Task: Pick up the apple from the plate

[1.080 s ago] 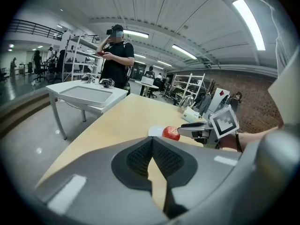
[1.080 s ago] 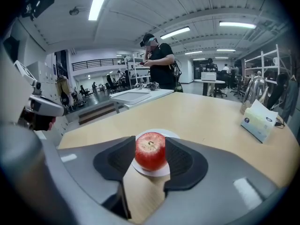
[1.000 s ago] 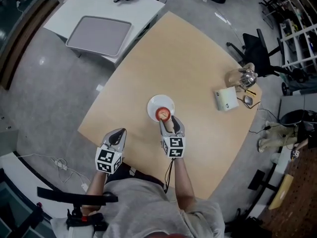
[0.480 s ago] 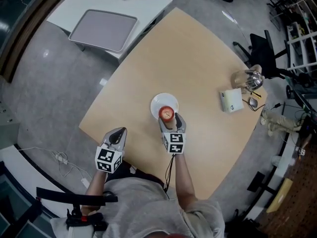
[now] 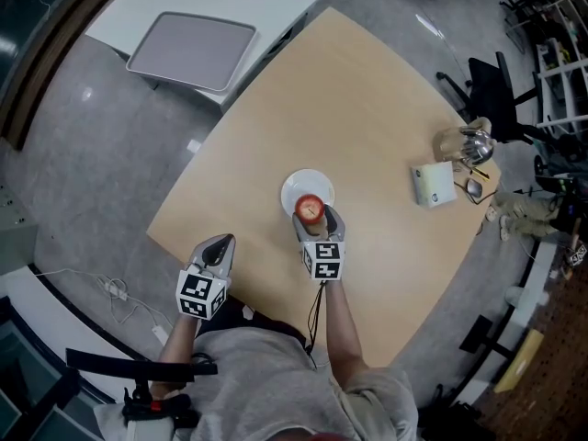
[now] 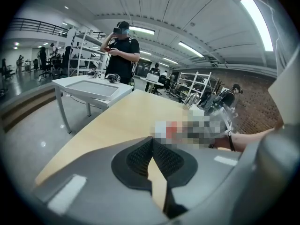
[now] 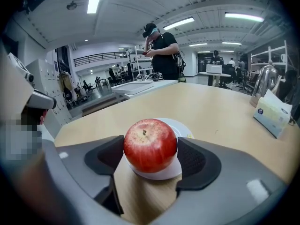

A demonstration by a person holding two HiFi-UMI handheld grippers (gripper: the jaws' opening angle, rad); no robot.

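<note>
A red apple sits on a small white plate near the middle of the tan table. My right gripper reaches in from the near side. Its jaws are opening and its dark pads flank the apple left and right, which still rests on the plate. My left gripper hovers off the table's near left edge, shut, with nothing between its pads.
A white tissue box and a shiny metal jug stand at the table's right edge. A black chair is beyond them. A white side table with a grey tray lies to the far left. A person stands across the room.
The right gripper has slid forward and a little down, and its jaws have spread wider around the apple. The left gripper has stayed where it was.
</note>
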